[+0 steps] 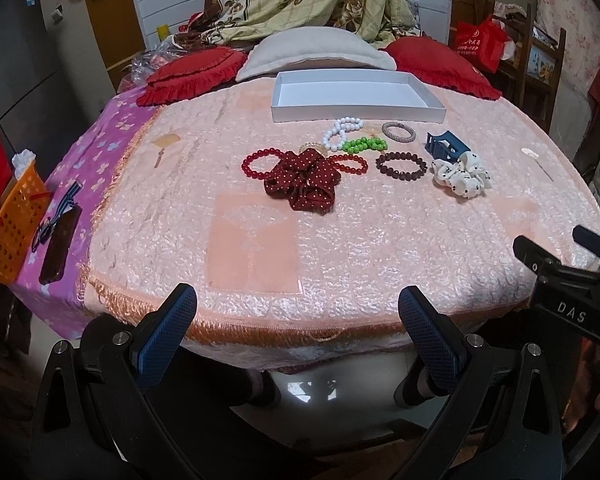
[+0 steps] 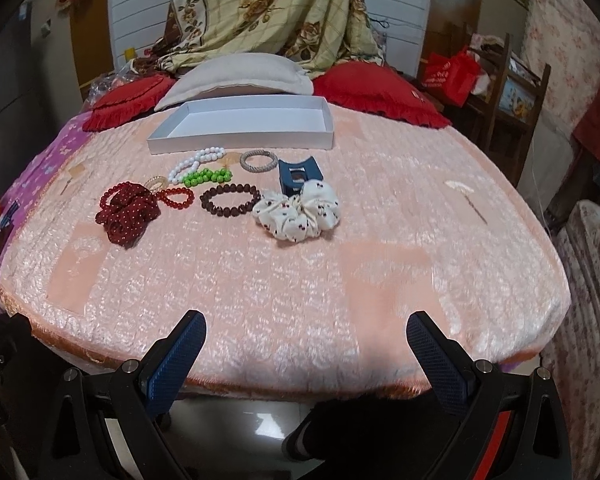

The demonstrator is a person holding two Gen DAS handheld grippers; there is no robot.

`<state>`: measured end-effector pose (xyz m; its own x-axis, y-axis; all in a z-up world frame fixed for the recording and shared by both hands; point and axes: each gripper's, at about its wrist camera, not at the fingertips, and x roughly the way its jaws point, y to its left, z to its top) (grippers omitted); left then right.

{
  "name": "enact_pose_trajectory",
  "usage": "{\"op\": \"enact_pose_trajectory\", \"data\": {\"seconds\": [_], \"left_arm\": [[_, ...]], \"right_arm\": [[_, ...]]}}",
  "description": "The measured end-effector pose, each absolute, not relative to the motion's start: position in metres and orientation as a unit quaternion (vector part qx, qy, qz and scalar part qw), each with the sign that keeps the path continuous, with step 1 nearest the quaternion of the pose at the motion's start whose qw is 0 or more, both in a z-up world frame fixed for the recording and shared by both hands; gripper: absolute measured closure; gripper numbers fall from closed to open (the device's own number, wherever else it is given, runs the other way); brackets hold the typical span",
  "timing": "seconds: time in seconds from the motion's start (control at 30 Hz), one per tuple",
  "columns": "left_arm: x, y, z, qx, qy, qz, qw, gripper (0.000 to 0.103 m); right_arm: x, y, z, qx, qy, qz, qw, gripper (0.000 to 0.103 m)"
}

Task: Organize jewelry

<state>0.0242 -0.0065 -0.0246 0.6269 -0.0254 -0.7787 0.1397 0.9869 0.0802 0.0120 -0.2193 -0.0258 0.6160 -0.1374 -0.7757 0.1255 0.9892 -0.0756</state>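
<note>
A shallow white box [image 1: 356,112] [image 2: 240,138] lies on the pink bedspread, far side. In front of it sits the jewelry: a white bead bracelet [image 1: 342,130] [image 2: 196,164], green beads [image 1: 365,145] [image 2: 207,177], a grey woven bangle [image 1: 398,132] [image 2: 259,160], a blue claw clip [image 1: 446,147] [image 2: 299,174], a dark brown bead bracelet [image 1: 401,166] [image 2: 230,200], red bead bracelets [image 1: 260,163] [image 2: 177,197], a maroon dotted scrunchie [image 1: 302,186] [image 2: 126,212] and a white printed scrunchie [image 1: 462,174] [image 2: 298,216]. My left gripper [image 1: 298,312] and right gripper [image 2: 306,334] hang open at the bed's near edge, holding nothing.
Red cushions [image 1: 192,76] [image 2: 380,92] and a grey pillow [image 1: 316,56] lie behind the box. An orange basket [image 1: 12,224] and a dark case [image 1: 58,246] sit at the left on the purple sheet. A wooden shelf [image 2: 512,92] stands at the right. The bedspread's near half is bare.
</note>
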Motion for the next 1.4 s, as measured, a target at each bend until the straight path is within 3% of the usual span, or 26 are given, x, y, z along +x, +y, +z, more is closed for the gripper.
{"op": "enact_pose_trajectory", "data": {"seconds": [0.63,0.7,0.77,1.1,1.27,1.4], "left_arm": [[0.083,0.007,-0.061,0.063,0.478,-0.031,0.875,0.006],[0.086,0.005,-0.062,0.064,0.484,-0.033,0.872,0.015],[0.090,0.003,-0.065,0.066,0.495,-0.039,0.865,0.017],[0.119,0.022,-0.047,0.018,0.489,-0.042,0.871,0.017],[0.143,0.035,-0.041,-0.020,0.483,-0.059,0.873,0.017],[0.162,0.029,-0.043,-0.032,0.480,-0.085,0.873,0.017]], "right_arm": [[0.072,-0.243,-0.051,0.011,0.470,-0.065,0.880,0.007],[0.075,-0.243,-0.053,0.013,0.473,-0.063,0.879,0.008],[0.077,-0.243,-0.054,0.016,0.475,-0.061,0.878,0.008],[0.084,-0.265,-0.050,0.049,0.474,-0.066,0.877,0.008],[0.093,-0.282,-0.054,0.068,0.477,-0.072,0.873,0.020],[0.102,-0.281,-0.059,0.069,0.478,-0.051,0.874,0.021]]}}
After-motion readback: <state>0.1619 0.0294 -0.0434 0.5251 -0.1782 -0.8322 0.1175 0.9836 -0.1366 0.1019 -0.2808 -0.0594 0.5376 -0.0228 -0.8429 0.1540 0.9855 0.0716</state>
